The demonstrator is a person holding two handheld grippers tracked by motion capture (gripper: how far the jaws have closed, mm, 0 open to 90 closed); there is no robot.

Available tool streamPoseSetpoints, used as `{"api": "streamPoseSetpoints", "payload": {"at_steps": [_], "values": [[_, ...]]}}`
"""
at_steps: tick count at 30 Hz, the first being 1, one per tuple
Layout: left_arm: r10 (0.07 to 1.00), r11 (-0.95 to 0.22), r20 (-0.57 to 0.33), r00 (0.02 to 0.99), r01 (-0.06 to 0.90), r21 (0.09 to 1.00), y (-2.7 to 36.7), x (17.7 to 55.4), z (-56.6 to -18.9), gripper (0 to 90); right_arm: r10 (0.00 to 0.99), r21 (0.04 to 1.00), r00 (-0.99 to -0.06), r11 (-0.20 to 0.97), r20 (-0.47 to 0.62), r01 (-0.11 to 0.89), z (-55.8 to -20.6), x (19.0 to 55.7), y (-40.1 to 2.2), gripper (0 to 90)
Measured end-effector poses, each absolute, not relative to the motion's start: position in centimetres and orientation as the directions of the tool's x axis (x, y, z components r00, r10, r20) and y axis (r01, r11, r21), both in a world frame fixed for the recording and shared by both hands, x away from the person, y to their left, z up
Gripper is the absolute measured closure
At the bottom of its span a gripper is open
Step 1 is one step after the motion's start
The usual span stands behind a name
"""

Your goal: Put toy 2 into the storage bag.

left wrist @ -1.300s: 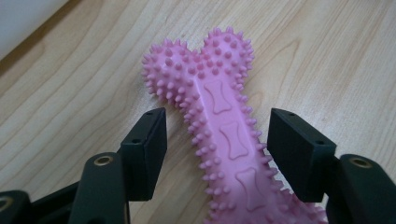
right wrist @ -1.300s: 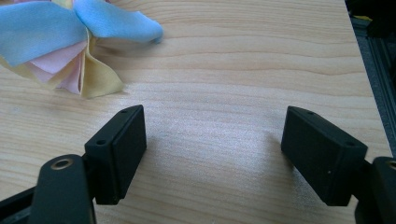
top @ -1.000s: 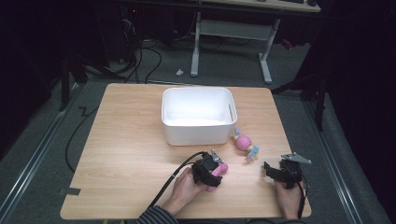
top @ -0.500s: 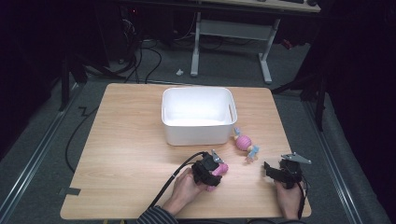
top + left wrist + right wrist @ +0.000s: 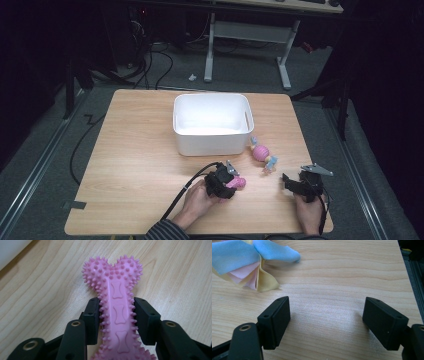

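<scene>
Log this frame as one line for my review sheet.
left hand-held gripper: just closed on pink spiked bone toy | right hand-held gripper: open over table | white bin: behind

Nubby pink rubber bone toy on a matt, wood-grain table.

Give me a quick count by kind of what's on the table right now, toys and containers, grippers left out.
Pink spiked bone chew toy: 1, clamped in the left gripper
Pink ball toy with pastel fabric tails: 1, lying beside the bin
White plastic bin: 1
Total: 3
</scene>
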State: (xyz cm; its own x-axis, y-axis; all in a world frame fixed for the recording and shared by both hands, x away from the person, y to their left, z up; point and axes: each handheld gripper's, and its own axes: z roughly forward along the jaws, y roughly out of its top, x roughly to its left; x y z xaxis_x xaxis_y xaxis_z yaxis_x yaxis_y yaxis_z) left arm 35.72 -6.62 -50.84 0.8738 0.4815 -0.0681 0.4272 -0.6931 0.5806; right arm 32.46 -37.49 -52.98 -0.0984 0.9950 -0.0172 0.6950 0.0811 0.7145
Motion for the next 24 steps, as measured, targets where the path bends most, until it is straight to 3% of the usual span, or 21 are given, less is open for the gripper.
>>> {"api": "streamPoseSetpoints", "payload": {"at_steps": [16, 24], "values": [[0.476, -0.638, -0.139, 0.869, 0.449, 0.626, -3.9, 36.2, -48.8, 58.9, 0.995, 0.714, -0.102, 0.084, -0.018, 0.695, -53.0, 32.4, -37.5, 22.4], [0.483, -0.637, -0.125, 0.867, 0.446, 0.629, -2.3, 36.2, -47.7, 58.9, 0.994, 0.714, -0.107, 0.089, -0.019, 0.695, -53.0, 32.4, -37.4, 22.4]]}}
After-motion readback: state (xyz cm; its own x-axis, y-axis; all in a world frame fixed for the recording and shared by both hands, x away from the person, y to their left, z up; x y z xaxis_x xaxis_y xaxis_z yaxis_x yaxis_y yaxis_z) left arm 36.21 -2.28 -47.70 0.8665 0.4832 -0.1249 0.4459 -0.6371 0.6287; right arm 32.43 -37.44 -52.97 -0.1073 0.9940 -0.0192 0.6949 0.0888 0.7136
